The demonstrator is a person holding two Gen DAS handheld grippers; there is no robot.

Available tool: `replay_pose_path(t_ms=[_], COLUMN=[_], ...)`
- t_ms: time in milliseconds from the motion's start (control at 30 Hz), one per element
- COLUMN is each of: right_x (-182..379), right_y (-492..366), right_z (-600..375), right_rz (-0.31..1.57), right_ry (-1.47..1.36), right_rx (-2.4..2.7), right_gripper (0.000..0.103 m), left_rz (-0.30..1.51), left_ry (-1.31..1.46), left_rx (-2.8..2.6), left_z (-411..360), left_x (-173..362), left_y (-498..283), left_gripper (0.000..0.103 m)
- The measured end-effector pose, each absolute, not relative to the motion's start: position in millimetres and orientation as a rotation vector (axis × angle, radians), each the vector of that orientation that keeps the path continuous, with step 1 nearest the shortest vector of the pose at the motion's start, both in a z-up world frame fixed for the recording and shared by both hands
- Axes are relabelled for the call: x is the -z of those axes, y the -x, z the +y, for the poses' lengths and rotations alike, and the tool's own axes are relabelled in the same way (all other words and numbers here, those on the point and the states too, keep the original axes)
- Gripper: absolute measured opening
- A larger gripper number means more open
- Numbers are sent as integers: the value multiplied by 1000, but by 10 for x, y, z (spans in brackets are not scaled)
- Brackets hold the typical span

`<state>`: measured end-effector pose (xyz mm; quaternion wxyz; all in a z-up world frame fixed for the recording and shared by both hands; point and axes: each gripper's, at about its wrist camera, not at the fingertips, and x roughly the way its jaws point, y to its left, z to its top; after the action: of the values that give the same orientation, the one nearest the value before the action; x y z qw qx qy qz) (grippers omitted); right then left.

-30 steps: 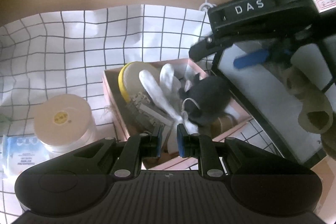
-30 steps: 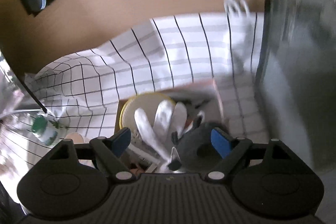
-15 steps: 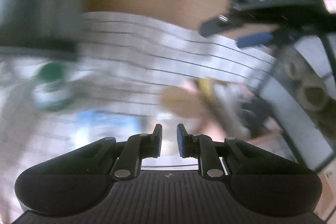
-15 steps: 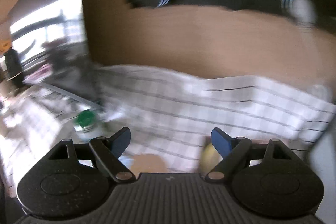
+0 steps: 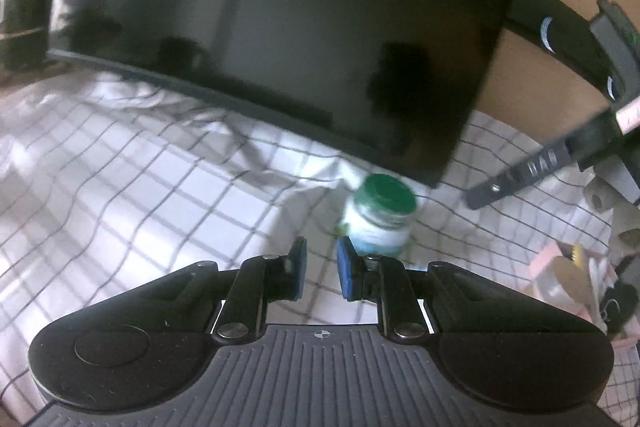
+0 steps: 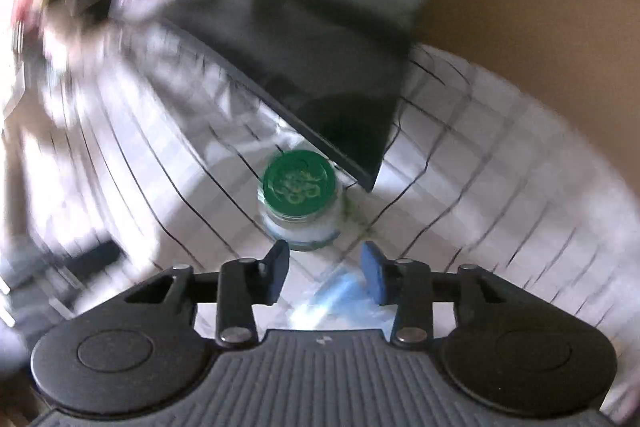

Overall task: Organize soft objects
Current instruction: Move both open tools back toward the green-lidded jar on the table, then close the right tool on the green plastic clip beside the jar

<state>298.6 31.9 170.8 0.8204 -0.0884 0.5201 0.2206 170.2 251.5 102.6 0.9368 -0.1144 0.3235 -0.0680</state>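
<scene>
Both claws have swung away from the pink box point(image 5: 560, 275) w/ the soft items, now far right of your left claw point(image 5: 320, 269) (nearly together, empty), while your right claw point(image 6: 325, 273), closing on nothing, faces the green-capped jar point(image 6: 299, 201).
</scene>
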Motion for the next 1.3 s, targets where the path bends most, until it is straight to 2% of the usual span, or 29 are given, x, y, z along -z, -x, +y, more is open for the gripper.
replay_pose_path(t_ms=[67,133,833,1167,1200,1300], right_x=[-1671,-1603,-841,-524,-491,-422], right_y=[-2979,-3053,-3535,-3572,-3570,-3576], right_z=[421,425,469,628,635,637], right_rz=[1060,1074,1182,1139,1135,1158], right_ry=[392,461,533,599,609,580], right_rx=[-502,-529,-726,-773,-768,-772], right_gripper=[38,33,33,33,32,18], left_rz=[671,693,769,781,784,789], left_ry=[269,301,380,396,396,388], left_rx=[133,140,238,192,191,198], left_z=[2603,2630,2514,2634,2630,2607], left_x=[-940,-848,-440,-371,-369,-358], left_y=[-1666,-1626,-1636,-1635,-1641,-1645], left_gripper=[19,19,19,19,19,19])
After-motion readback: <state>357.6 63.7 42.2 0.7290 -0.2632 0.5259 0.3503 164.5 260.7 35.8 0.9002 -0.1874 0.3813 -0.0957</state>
